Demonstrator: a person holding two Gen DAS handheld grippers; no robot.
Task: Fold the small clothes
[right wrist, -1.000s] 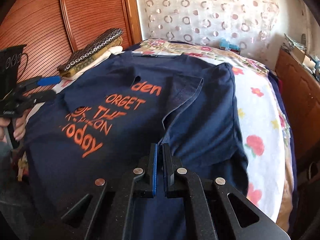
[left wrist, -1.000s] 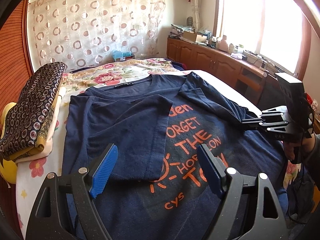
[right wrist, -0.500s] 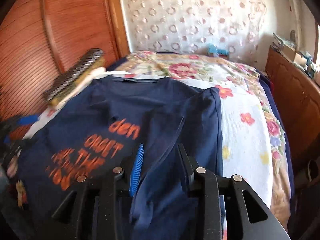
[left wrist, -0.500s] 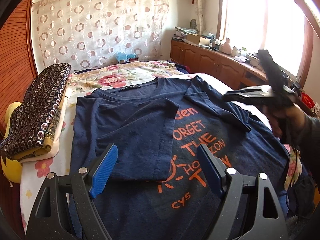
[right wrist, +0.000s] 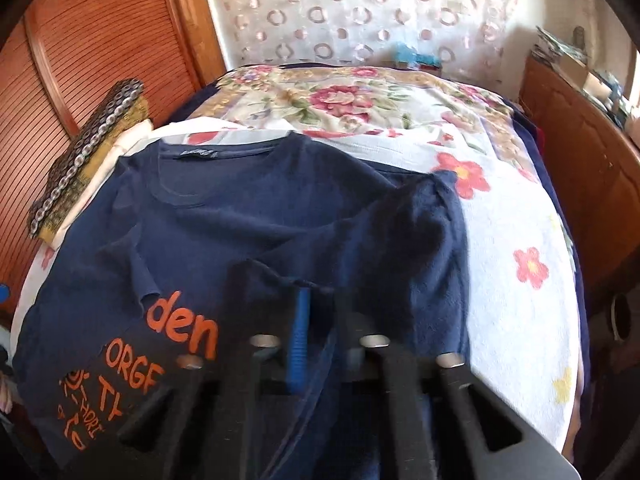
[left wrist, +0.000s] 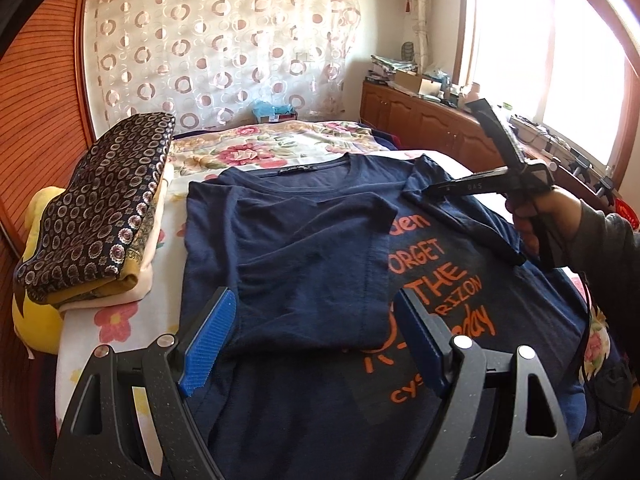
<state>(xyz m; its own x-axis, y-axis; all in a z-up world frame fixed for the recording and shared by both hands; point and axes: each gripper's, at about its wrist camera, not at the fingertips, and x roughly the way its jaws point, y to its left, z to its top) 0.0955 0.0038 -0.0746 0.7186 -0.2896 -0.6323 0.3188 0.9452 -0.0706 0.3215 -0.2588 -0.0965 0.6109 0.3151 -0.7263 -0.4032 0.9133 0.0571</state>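
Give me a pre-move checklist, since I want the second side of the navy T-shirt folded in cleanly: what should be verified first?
1. Right gripper shut on the sleeve edge of the navy T-shirt with orange lettering: ok, cloth sits between its fingers.
2. Left gripper clear of the cloth: ok, open above the shirt.
3. First side folded over the front: ok, lying flat.
4. Landing area free: ok, only orange print there.
5. Folded patterned clothes stack clear of the shirt: ok, beside it.
6. Hem held down: cannot tell, hidden below the fingers.

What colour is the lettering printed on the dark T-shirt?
Orange, on the navy blue cotton T-shirt; it shows best in the left wrist view.
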